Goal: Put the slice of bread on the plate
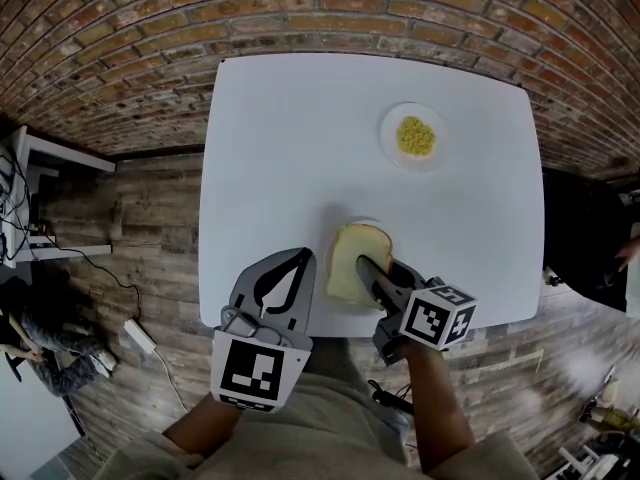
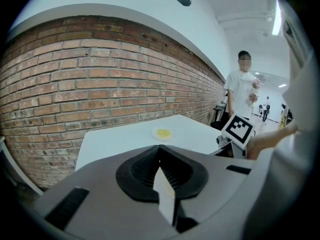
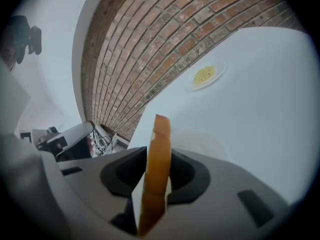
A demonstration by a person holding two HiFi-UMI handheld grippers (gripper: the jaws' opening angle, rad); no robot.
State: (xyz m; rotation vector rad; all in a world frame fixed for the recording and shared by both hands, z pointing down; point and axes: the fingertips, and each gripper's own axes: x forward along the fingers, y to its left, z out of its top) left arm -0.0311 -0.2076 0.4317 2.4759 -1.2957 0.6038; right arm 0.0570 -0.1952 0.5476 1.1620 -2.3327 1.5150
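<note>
A slice of bread (image 1: 350, 253) with a brown crust is held near the front of the white table (image 1: 280, 148). My right gripper (image 1: 368, 268) is shut on it at its near side. In the right gripper view the slice of bread (image 3: 159, 149) stands edge-on between the jaws. A white empty plate (image 1: 362, 224) shows faintly under and just beyond the slice; whether the bread touches it I cannot tell. My left gripper (image 1: 300, 258) hangs at the table's front edge to the left of the bread, its jaws together and holding nothing.
A second small plate (image 1: 415, 136) with a yellow heap of food sits at the far right of the table. A brick wall runs behind the table. A person (image 2: 242, 91) stands off to the right in the left gripper view.
</note>
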